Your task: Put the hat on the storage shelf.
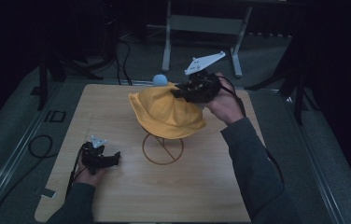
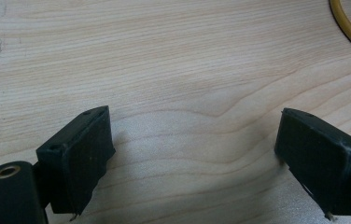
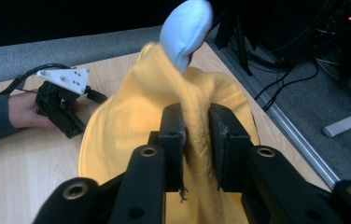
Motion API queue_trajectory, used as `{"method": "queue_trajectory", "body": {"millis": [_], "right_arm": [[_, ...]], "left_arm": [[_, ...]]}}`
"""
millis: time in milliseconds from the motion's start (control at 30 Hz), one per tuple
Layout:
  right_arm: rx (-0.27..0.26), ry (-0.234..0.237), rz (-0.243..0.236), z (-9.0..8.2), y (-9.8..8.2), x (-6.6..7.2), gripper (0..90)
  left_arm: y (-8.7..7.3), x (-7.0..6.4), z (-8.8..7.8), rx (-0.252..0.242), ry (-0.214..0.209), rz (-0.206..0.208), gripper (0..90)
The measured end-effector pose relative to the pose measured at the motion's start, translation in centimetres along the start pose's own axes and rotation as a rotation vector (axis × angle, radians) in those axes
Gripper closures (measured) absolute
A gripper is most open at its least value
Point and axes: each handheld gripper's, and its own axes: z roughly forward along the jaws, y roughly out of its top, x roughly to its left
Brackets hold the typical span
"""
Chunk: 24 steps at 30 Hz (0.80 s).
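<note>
Fold of yellow hat (image 3: pixel 164 121) pinched between right gripper (image 3: pixel 197 135) jaws, left gripper (image 2: pixel 192 158) jaws spread over bare table (image 2: pixel 173 60)

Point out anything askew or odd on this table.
The yellow hat sits lopsided on its wire stand, pulled up on one side where the right gripper pinches a fold. The stand's pale knob pokes out uncovered beside it.

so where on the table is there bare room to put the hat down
Bare wood runs along the near edge of the table, between the two sleeves, and across the far left corner beyond the left tool. The middle is crowded: the wire stand sits there under the yellow hat, which the right tool pinches by a fold, beside the pale blue ball.
</note>
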Motion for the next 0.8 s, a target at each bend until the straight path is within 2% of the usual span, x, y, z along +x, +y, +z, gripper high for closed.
{"method": "queue_trajectory", "body": {"millis": [467,600,800], "right_arm": [[0.024,0.017,-0.059,2.9,2.3,2.3,71.6],[-0.022,0.025,-0.055,2.1,2.8,2.5,68.8],[-0.029,0.007,-0.048,0.7,2.9,2.2,65.6]], "left_arm": [[0.0,0.0,0.0,-0.001,0.001,0.000,11.5],[0.0,0.0,0.0,-0.001,0.001,0.001,11.5],[0.0,0.0,0.0,-0.002,0.002,0.001,11.5]]}}
